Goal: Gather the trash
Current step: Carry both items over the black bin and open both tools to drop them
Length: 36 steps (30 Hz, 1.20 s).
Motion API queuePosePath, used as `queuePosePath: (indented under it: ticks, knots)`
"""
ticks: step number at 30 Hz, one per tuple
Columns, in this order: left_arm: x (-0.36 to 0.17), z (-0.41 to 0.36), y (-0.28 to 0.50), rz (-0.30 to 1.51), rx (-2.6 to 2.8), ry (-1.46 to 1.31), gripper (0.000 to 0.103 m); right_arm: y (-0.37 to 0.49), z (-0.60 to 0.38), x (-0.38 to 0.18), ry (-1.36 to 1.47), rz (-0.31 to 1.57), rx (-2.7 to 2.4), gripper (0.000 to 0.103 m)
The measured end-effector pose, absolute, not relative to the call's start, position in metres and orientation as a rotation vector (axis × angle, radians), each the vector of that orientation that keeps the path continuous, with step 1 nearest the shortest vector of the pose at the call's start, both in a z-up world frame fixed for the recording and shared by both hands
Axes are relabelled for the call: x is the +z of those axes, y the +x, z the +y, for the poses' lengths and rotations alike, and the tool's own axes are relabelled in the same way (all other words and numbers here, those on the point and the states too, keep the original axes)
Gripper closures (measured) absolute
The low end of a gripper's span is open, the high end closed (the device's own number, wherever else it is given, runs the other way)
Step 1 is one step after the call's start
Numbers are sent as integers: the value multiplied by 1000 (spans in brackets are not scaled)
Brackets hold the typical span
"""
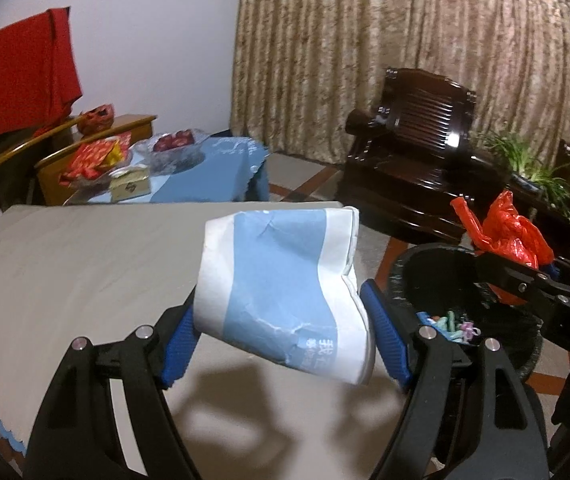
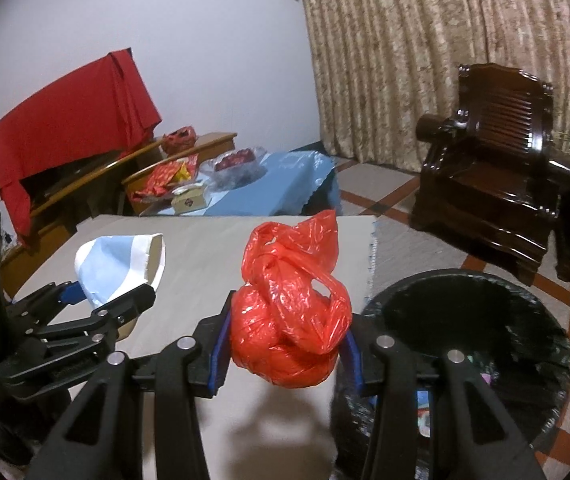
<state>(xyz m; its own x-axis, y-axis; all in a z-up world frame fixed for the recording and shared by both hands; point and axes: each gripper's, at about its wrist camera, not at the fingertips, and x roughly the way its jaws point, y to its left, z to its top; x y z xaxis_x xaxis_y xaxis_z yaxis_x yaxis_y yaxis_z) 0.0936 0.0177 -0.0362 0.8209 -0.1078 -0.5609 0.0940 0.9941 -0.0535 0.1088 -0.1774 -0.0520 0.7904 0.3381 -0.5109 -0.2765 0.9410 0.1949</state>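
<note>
Left gripper (image 1: 285,316): its blue-padded fingers (image 1: 179,344) are closed on a crumpled blue-and-white paper cup (image 1: 281,288), which is squashed flat between them and held up off the surface.

Right gripper (image 2: 285,344): its fingers (image 2: 219,352) are clamped on a knotted red plastic bag (image 2: 291,312), lifted clear as well; the left wrist view shows that bag close over the near rim of the bin.

Bin: a round black trash bin lined with a black plastic bag (image 2: 525,284) stands on the tiled floor just beside the right edge of the counter.

Bin contents: small coloured scraps (image 1: 451,326) lie at the bottom, so some trash is apparently in already; what they are is too small to tell.

Counter: the grey cloth-covered counter (image 1: 85,264) carries no other loose litter in the parts that show, though the grippers hide some of it.

Done so far: both pieces appear picked up, one in each gripper.

Left to do: neither piece is in the bin yet; the bag looks nearer to it, while the cup hangs over the counter's right part, beside the bin.

Progress: I judge the task late, with only the two drops left, unless more trash sits out of view.
</note>
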Motion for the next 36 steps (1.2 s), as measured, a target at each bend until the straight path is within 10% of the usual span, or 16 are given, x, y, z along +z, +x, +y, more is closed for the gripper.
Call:
queuePosePath:
  ticks: [36]
  knots:
    - [-79,-166,151,597,-469,99,29,107,-345,-86,177,583,-39,58]
